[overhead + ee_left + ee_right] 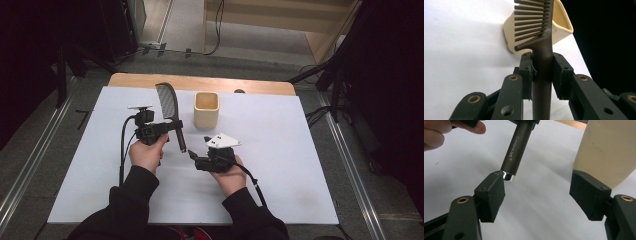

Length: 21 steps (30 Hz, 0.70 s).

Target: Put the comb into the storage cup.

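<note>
Comb handle is clamped between the closed fingers of the left gripper, held above the tabletop left of the beige cup. Its long axis runs near to far, teeth far. The right gripper, fingers spread wide and empty, is placed just beside the handle's near end.

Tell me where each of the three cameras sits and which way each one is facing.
High view: above the person's side, looking forward and down at the table; both forearms and hands show.
Left gripper view: rides the left claw, looking along its jaws, shut on the comb, toward the beige cup.
Right gripper view: rides the open right claw, facing the comb's handle end; fingers show.
All three share comb and cup.
</note>
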### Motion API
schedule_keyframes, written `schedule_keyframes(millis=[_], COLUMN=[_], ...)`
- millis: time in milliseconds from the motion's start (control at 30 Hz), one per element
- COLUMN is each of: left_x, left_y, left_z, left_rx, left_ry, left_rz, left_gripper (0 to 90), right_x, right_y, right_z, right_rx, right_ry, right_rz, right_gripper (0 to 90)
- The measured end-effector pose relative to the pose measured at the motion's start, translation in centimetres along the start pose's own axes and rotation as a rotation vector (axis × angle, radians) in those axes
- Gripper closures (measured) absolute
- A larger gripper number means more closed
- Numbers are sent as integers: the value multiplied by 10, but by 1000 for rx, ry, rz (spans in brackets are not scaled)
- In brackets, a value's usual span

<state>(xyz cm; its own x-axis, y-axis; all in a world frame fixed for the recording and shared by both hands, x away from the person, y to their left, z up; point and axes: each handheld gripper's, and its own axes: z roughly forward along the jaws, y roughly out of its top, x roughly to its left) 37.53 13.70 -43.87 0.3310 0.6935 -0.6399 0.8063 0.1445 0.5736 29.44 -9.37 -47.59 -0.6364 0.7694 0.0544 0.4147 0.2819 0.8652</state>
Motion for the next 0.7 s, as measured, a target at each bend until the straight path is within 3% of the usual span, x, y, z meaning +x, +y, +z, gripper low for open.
schedule_keyframes(millis=[233,700], left_x=[0,-9], left_y=[1,9], left_z=[-1,-3], left_rx=[-5,-15], left_ry=[4,-6], left_rz=[16,50], left_gripper=[727,727], right_x=[-7,-18], right_y=[-4,-9], right_z=[-6,-21], right_rx=[15,35], right_ry=[5,-11], right_rz=[2,-43], right_gripper=[272,268])
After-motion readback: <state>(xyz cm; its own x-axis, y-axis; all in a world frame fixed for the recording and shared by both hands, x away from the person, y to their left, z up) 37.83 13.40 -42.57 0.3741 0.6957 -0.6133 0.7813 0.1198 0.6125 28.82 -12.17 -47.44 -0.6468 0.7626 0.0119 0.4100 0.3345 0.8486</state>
